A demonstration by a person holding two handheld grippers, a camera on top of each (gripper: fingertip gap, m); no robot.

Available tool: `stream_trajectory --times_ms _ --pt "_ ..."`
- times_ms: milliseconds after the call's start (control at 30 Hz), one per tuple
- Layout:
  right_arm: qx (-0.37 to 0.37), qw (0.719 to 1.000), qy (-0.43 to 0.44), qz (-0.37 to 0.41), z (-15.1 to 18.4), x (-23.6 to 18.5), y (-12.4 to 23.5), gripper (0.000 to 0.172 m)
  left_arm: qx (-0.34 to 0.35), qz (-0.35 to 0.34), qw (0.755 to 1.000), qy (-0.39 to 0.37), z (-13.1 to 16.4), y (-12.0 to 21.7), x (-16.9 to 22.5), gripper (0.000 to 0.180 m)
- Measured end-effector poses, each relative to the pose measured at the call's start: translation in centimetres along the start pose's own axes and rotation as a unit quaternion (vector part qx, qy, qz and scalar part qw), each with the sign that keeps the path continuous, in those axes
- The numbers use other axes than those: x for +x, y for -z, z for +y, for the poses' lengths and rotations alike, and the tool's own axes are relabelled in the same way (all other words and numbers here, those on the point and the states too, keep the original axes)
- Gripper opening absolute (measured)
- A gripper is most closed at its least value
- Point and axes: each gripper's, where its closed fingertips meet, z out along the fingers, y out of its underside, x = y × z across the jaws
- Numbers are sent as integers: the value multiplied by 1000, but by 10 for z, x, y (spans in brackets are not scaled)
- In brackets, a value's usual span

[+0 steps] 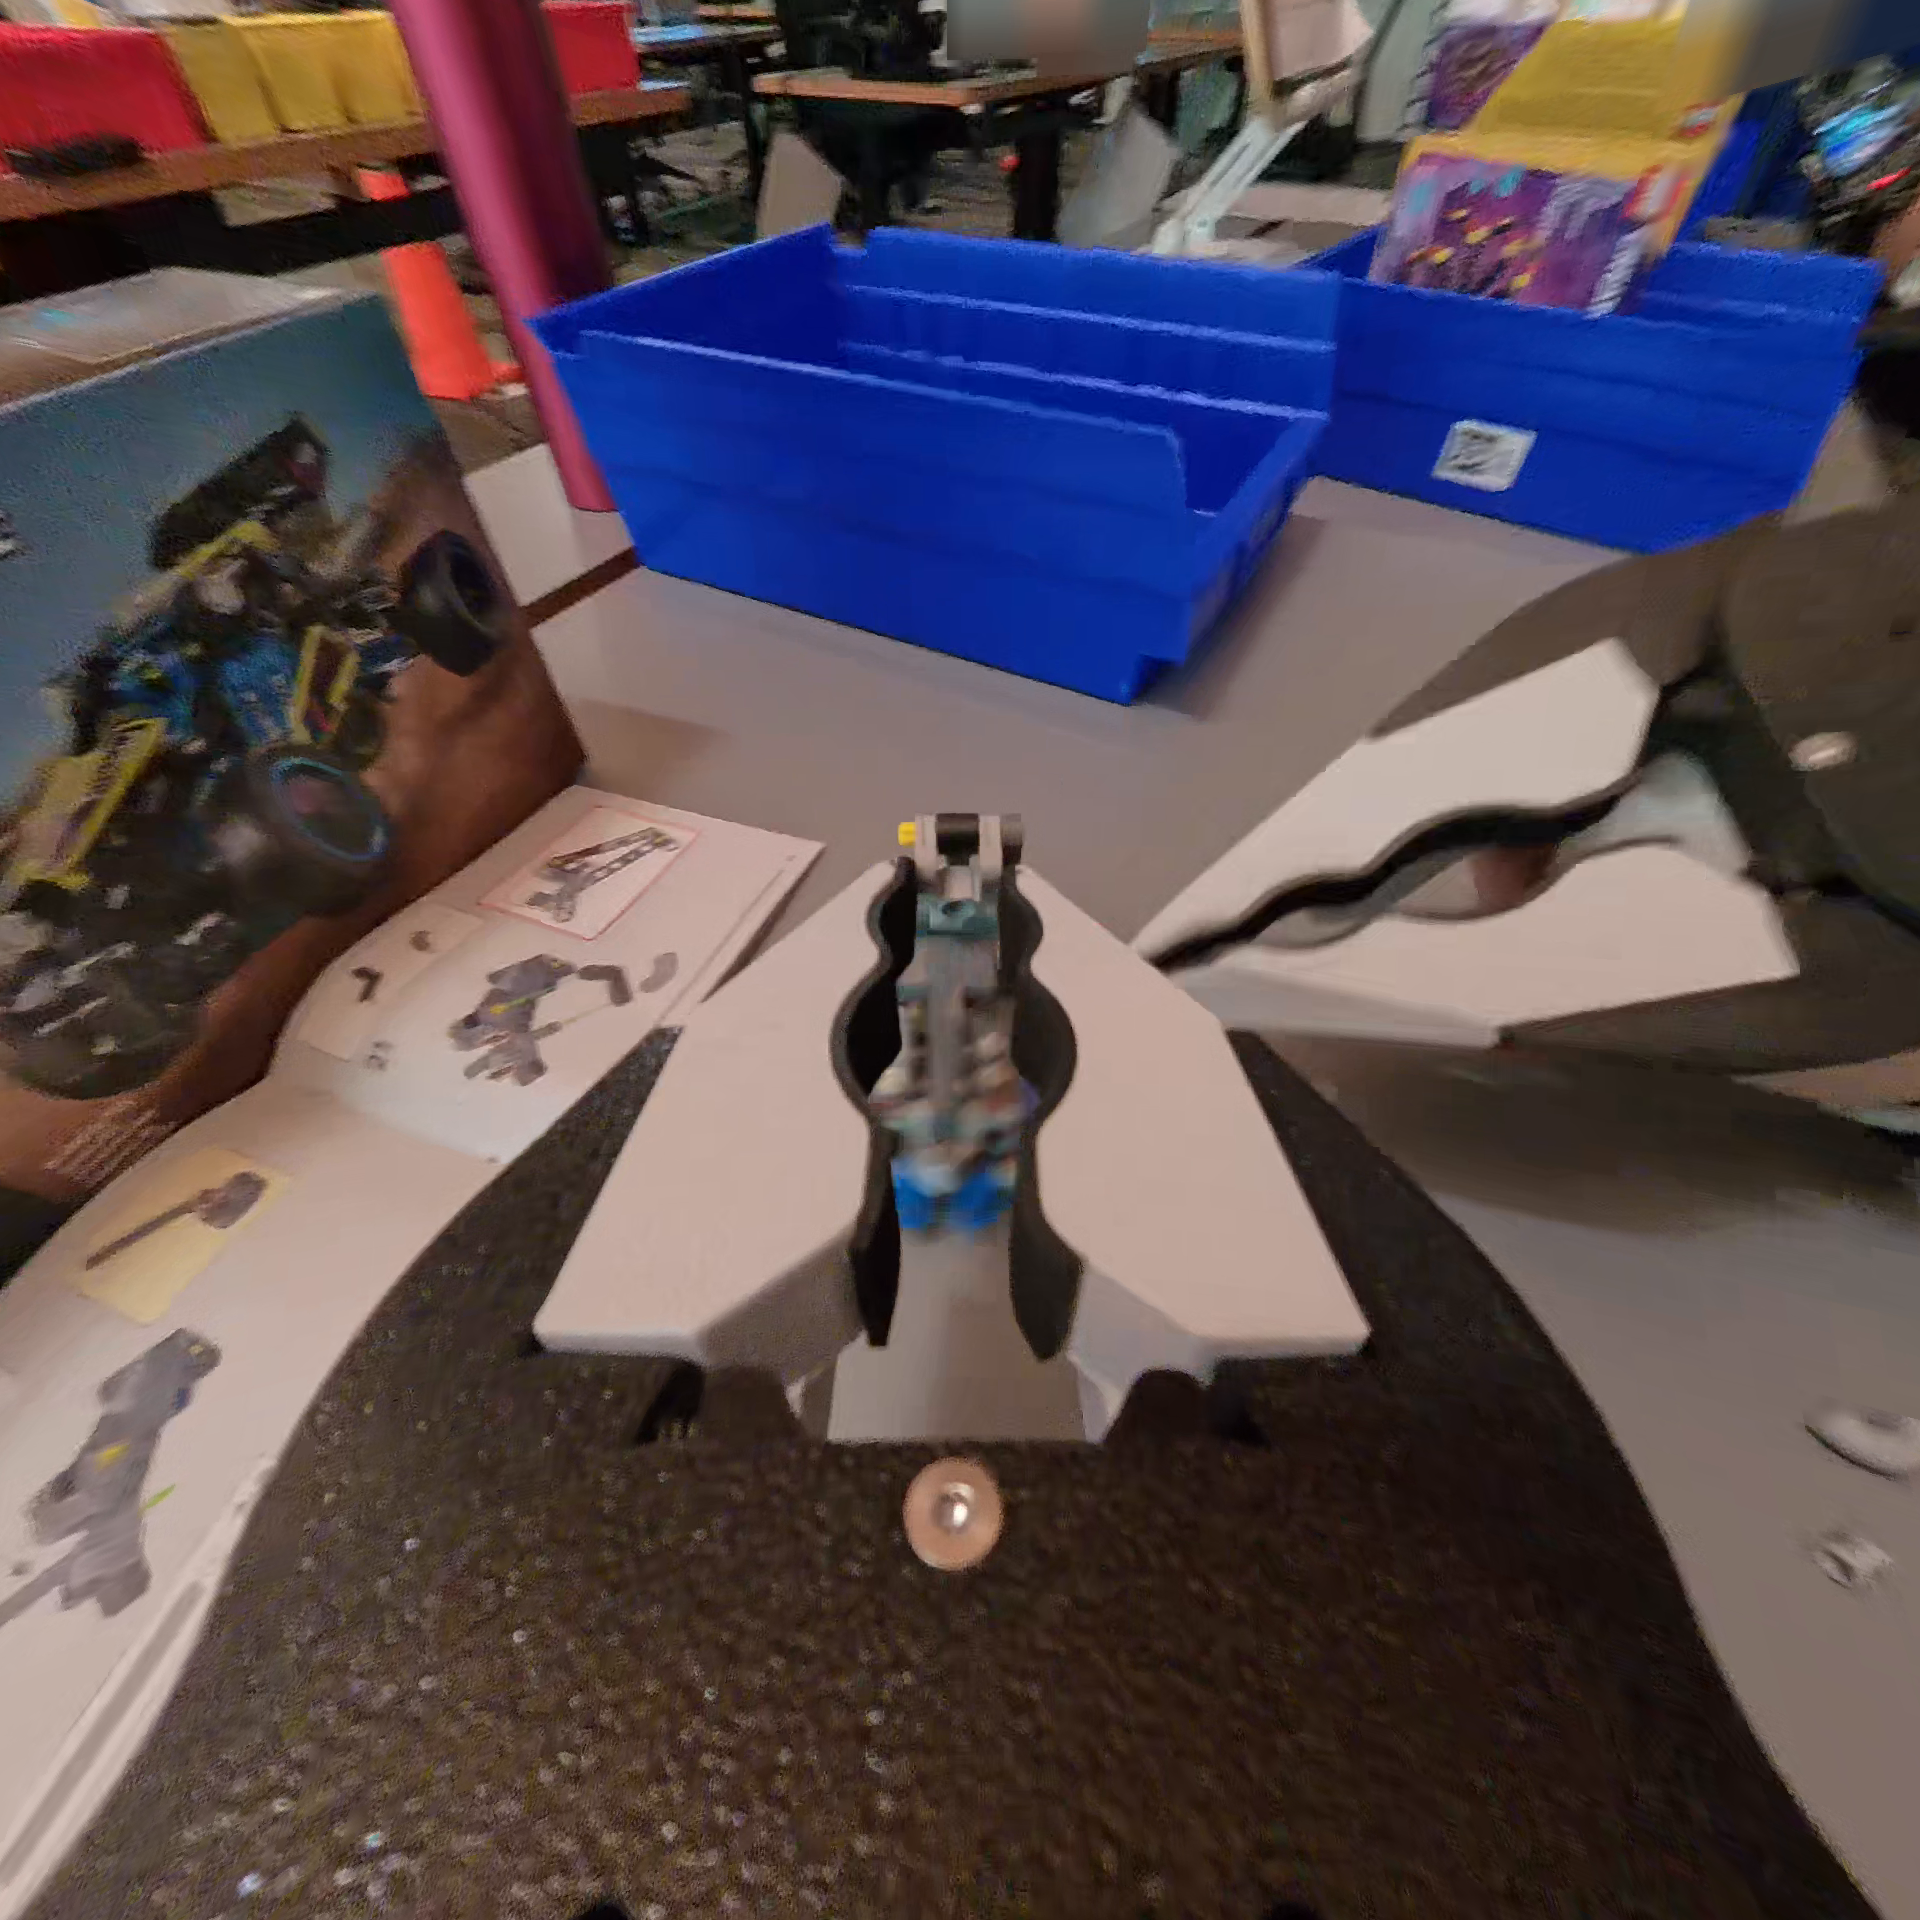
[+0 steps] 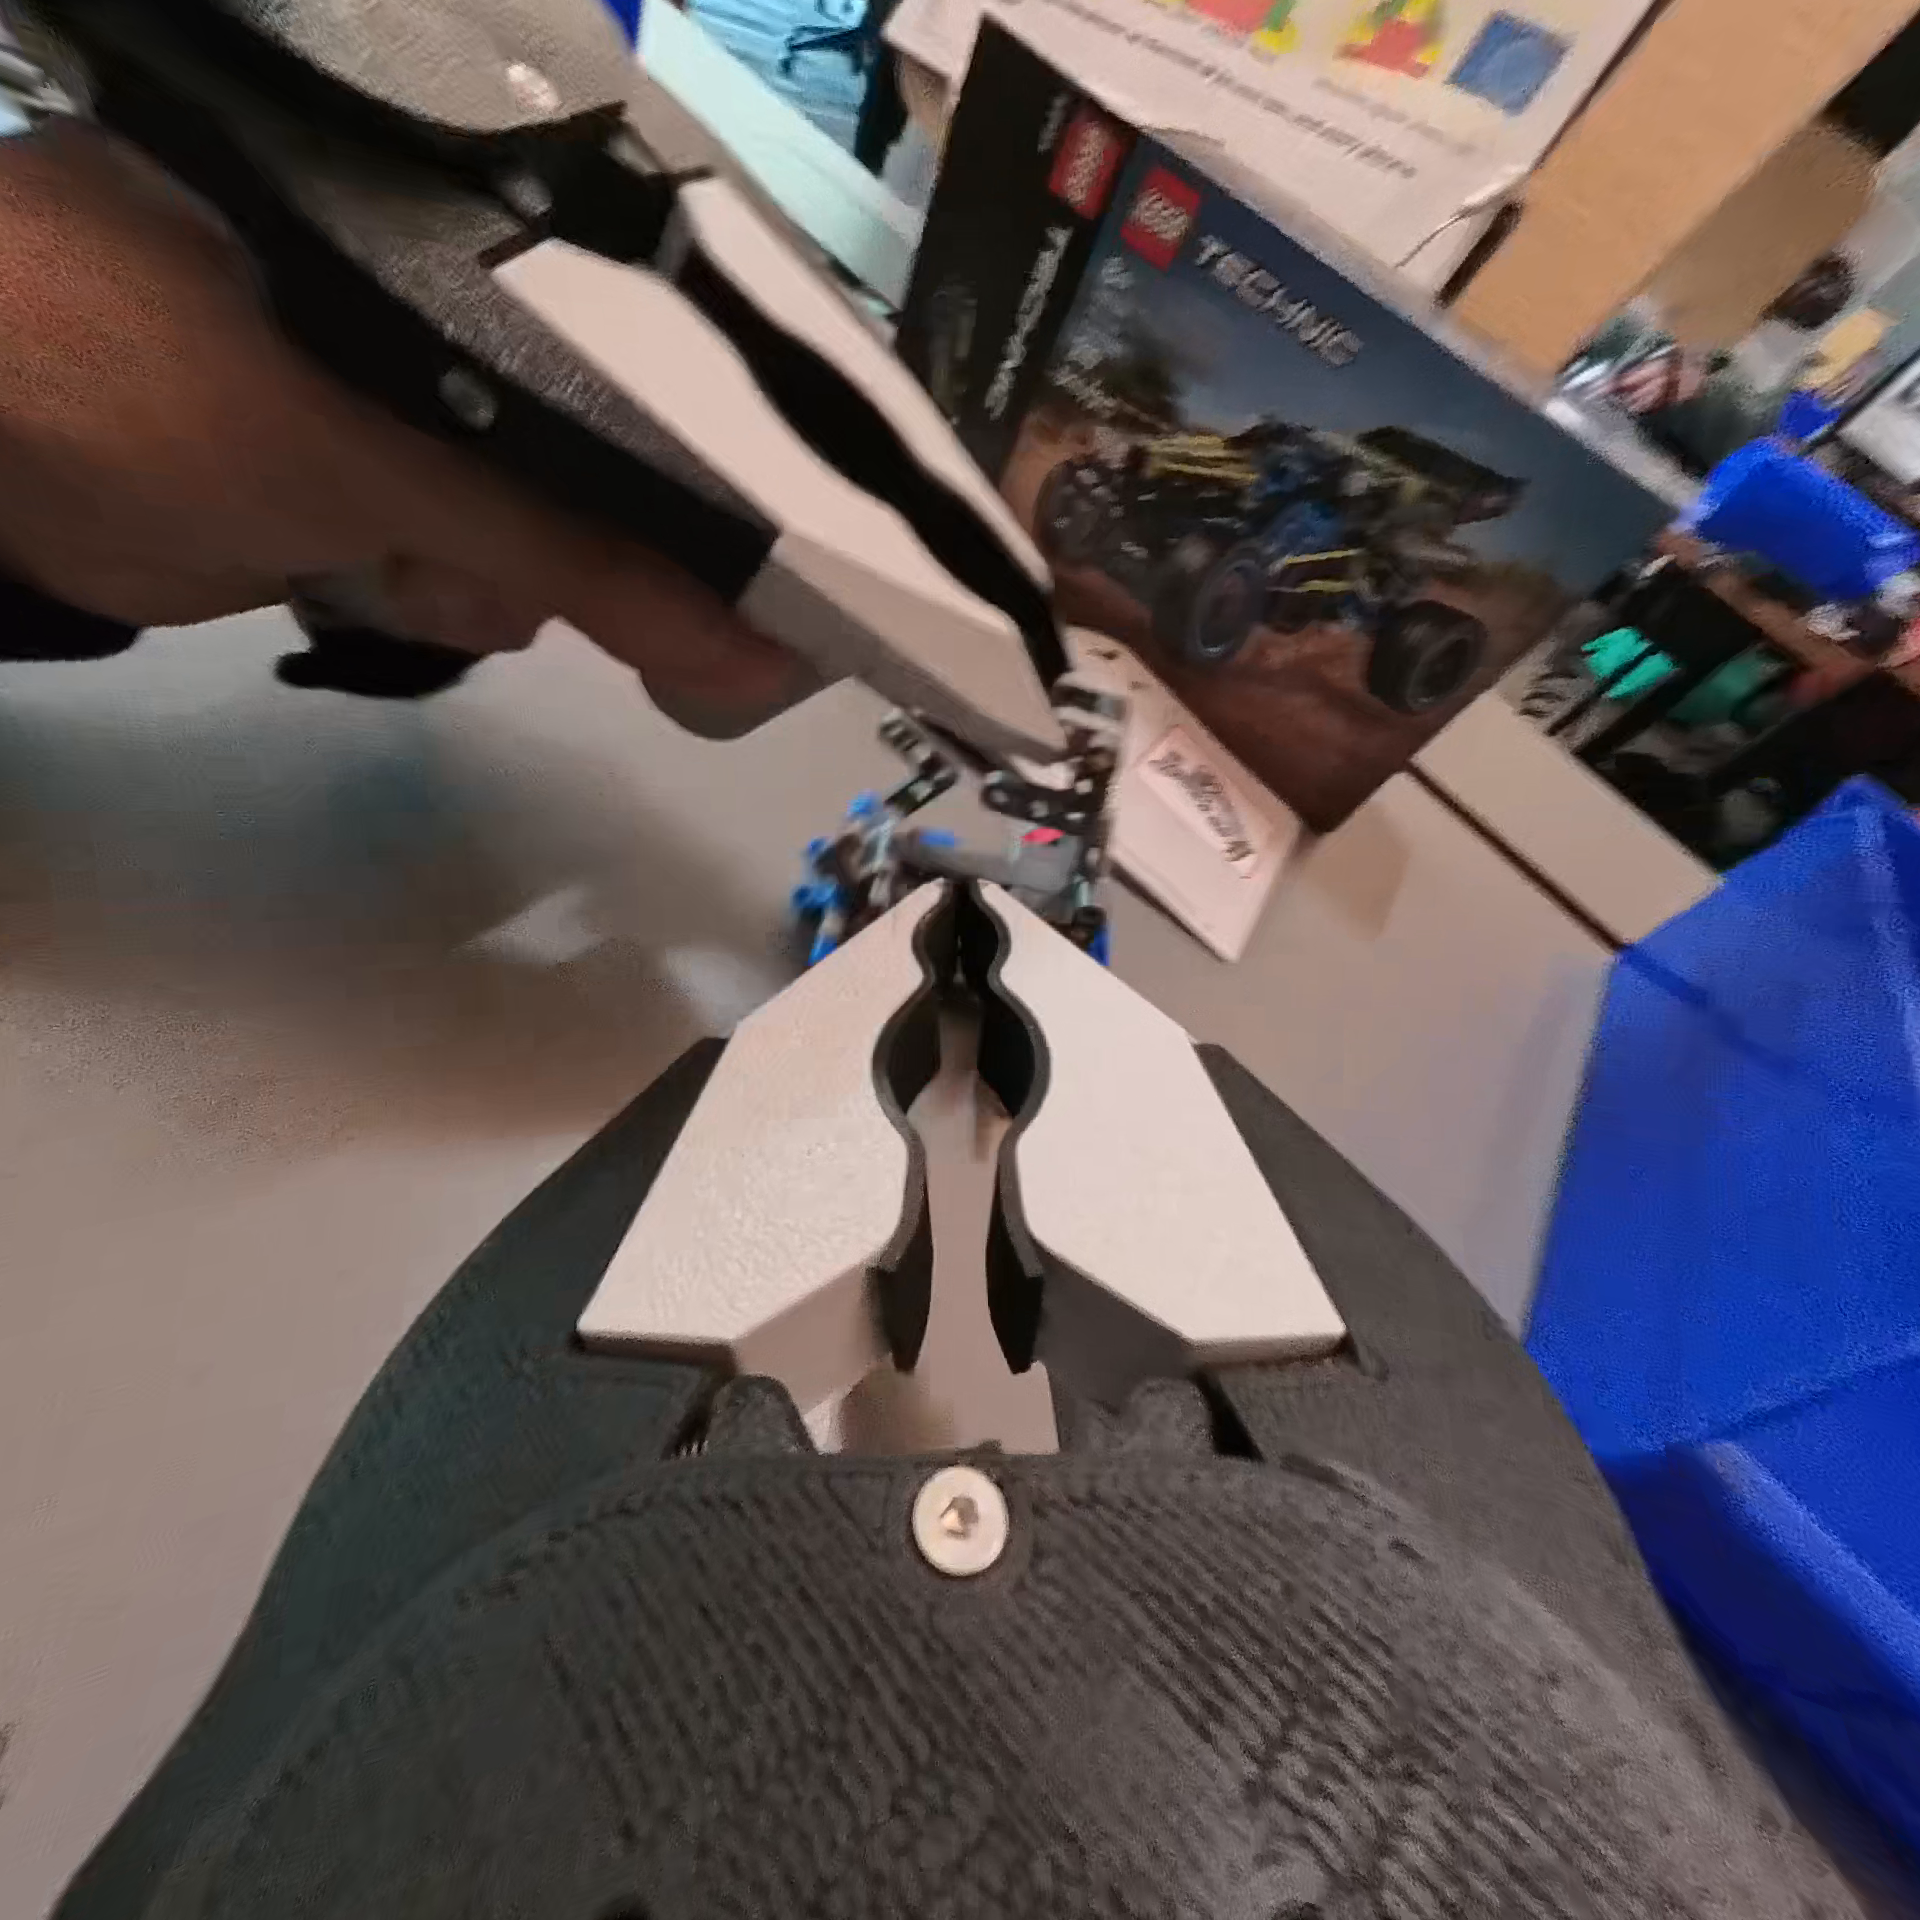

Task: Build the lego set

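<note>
My left gripper is shut on a small brick assembly of grey, teal and blue parts, with a yellow pin at its far end. The assembly sticks out past the fingertips, above the grey table. In the right wrist view the left gripper comes in from the upper left, and the assembly hangs from its tips. My right gripper is shut, its tips just in front of the assembly; I see nothing between its pads. It also shows at the right of the left wrist view, close beside the left fingers.
A toy car box stands at the left, and an open instruction booklet lies before it. Two blue bins stand at the back. A magenta pole and an orange cone are beyond. A blue bin is close on the right. Both grippers' tips are close together, under 4 cm apart.
</note>
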Motion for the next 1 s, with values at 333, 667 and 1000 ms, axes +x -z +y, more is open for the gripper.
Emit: stream_trajectory --times_ms 333,667,1000 --pt "45 995 -81 35 -4 23 6 17 -10 54 998 31 4 -4 21 12" --pt "35 997 -50 40 -4 21 3 5 -9 71 996 55 7 -4 23 12" --pt "-12 995 14 103 -2 25 6 5 10 20 1000 10 5 -7 24 12"
